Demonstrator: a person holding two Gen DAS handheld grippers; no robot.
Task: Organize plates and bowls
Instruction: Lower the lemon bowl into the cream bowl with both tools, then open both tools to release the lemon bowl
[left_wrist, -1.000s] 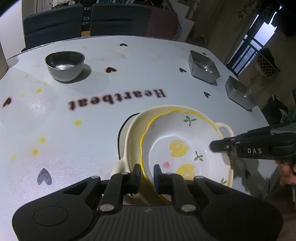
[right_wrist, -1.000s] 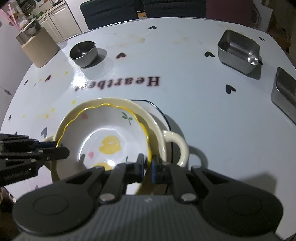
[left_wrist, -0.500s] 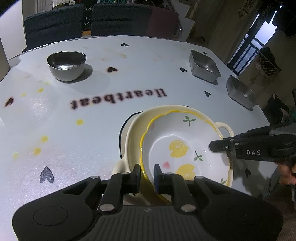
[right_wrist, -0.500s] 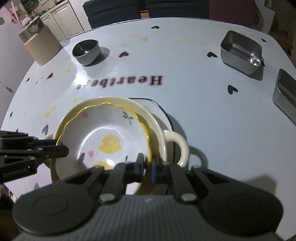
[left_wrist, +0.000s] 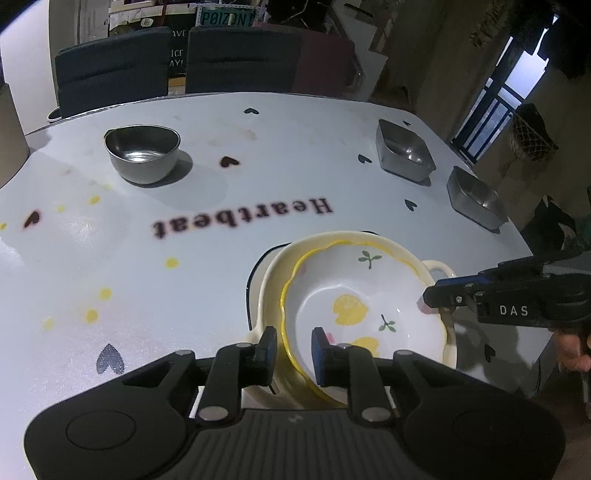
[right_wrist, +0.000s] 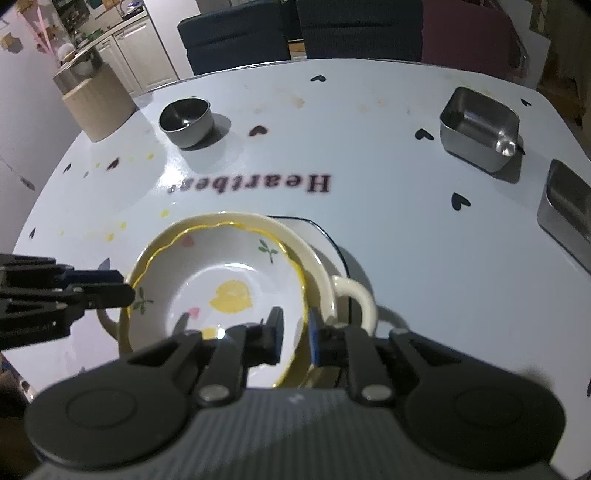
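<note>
From your left wrist camera, your left gripper (left_wrist: 293, 345) has its jaws opening: a second ago they pinched the near rim of the lemon-print bowl (left_wrist: 364, 308), and now both pads stand clear with the rim still between them. That bowl sits nested in the cream two-handled bowl (left_wrist: 275, 275), which rests on a dark-rimmed plate (left_wrist: 255, 273). Your right gripper (left_wrist: 430, 297) reaches in at the far rim. To me this reads as the release after stacking.

The white tabletop (left_wrist: 221, 266) carries heart prints, a round steel bowl (left_wrist: 142, 153) and two square steel trays (left_wrist: 404, 151); dark chairs (left_wrist: 110, 79) stand behind.

From the right wrist camera, your right gripper (right_wrist: 293, 336) shows the same: jaws opening, rim between them, untouched. Your left gripper (right_wrist: 125, 290) sits opposite. A beige container (right_wrist: 98, 105) stands at the tabletop's edge, kitchen cabinets (right_wrist: 129, 66) beyond.
</note>
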